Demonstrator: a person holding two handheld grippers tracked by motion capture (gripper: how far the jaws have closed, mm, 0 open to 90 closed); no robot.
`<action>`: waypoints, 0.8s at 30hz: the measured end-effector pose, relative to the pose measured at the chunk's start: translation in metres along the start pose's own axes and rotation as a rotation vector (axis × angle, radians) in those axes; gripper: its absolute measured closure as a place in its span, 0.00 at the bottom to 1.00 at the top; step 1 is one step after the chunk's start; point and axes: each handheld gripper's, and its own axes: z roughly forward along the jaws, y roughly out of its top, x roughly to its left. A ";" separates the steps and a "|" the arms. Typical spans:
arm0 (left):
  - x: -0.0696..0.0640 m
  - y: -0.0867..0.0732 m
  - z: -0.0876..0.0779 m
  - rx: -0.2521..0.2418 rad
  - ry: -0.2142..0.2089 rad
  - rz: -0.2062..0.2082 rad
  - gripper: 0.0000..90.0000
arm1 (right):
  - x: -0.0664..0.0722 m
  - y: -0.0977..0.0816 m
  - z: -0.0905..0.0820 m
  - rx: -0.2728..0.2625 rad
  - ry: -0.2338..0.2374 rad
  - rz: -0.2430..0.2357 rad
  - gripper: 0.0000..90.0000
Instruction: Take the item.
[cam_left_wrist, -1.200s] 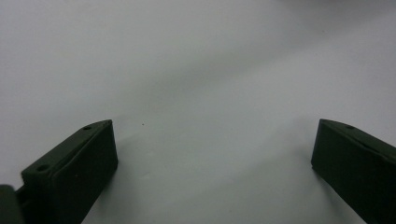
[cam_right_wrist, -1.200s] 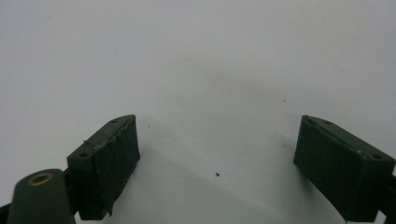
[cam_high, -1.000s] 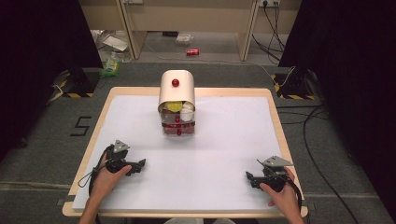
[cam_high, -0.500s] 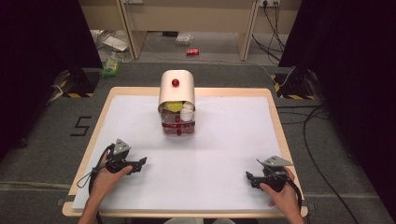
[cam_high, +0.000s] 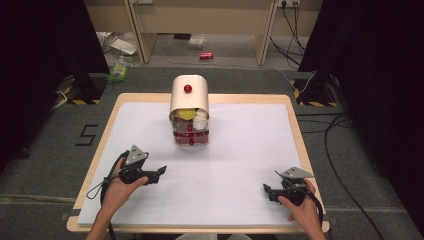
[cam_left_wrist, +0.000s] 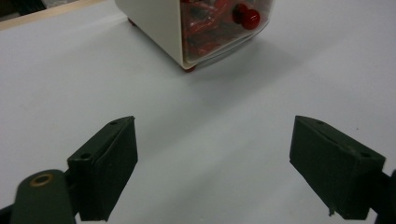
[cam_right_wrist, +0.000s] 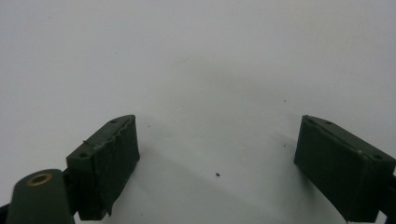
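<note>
The cream, round-topped plastic box with a red knob (cam_high: 189, 112) stands mid-table at the far edge. Nearer than it, the left gripper (cam_high: 159, 171) aims its parted, empty jaws boxward, probably for the knob; the right gripper (cam_high: 265, 189) rests spread and empty.

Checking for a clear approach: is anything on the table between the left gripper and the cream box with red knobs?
No. In the left gripper view, bare white tabletop lies between the left gripper and the cream box.

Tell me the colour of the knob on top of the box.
Red knob, clearest in the high view.
</note>
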 end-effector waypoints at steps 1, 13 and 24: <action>0.000 0.000 0.000 0.000 0.000 0.000 0.17 | 0.000 0.000 0.000 0.000 0.001 -0.001 0.16; -0.020 0.038 0.001 -0.067 -0.069 0.063 0.17 | 0.000 0.000 0.000 0.000 0.000 0.000 0.15; -0.027 0.066 -0.002 -0.102 -0.087 0.110 0.17 | 0.000 0.000 0.000 0.001 0.000 -0.001 0.15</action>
